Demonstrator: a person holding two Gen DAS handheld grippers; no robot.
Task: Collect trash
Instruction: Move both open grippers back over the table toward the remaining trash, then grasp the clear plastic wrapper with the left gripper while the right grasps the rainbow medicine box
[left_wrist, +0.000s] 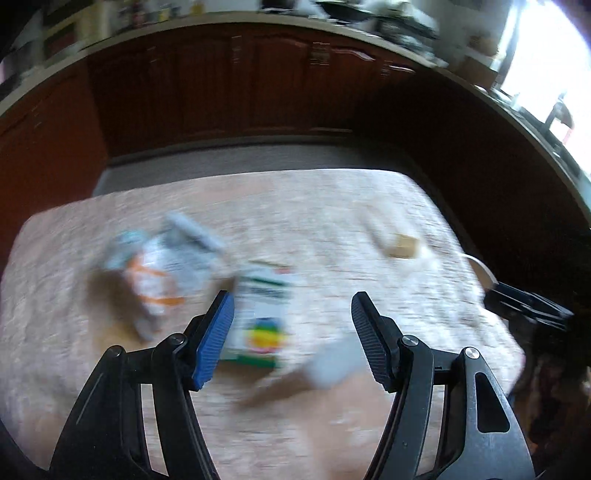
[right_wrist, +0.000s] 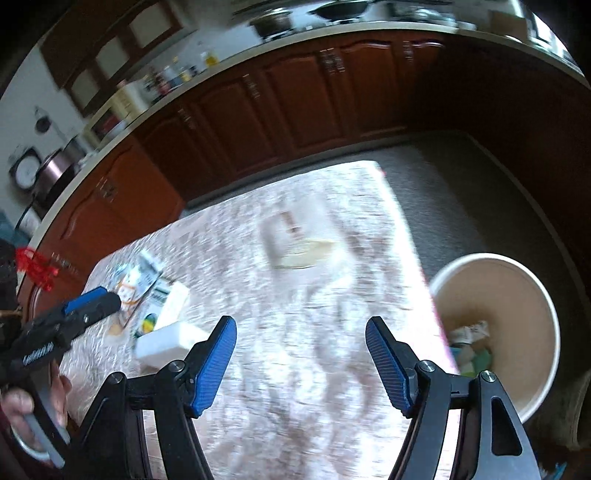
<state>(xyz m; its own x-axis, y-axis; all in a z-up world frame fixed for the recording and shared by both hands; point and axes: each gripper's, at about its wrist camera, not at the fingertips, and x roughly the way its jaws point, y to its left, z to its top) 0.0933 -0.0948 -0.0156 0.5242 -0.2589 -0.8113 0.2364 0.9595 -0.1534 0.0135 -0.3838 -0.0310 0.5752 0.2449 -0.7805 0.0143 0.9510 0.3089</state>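
While both views are blurring, I'm holding left gripper (left_wrist: 291, 332) jaws spread over carton (left_wrist: 260, 321); right gripper (right_wrist: 301, 362) jaws spread, empty, beside bin (right_wrist: 535, 295).

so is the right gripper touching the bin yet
Apart. The right wrist view shows the right gripper open over the table, with the bin standing on the floor beyond the table edge.

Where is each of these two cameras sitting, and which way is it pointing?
Left wrist: rides the left gripper, looking down at the table and a small carton; its open fingers show.
Right wrist: rides the right gripper, facing table and bin; the left gripper and a hand show.
Shared: table, carton, cabinets.
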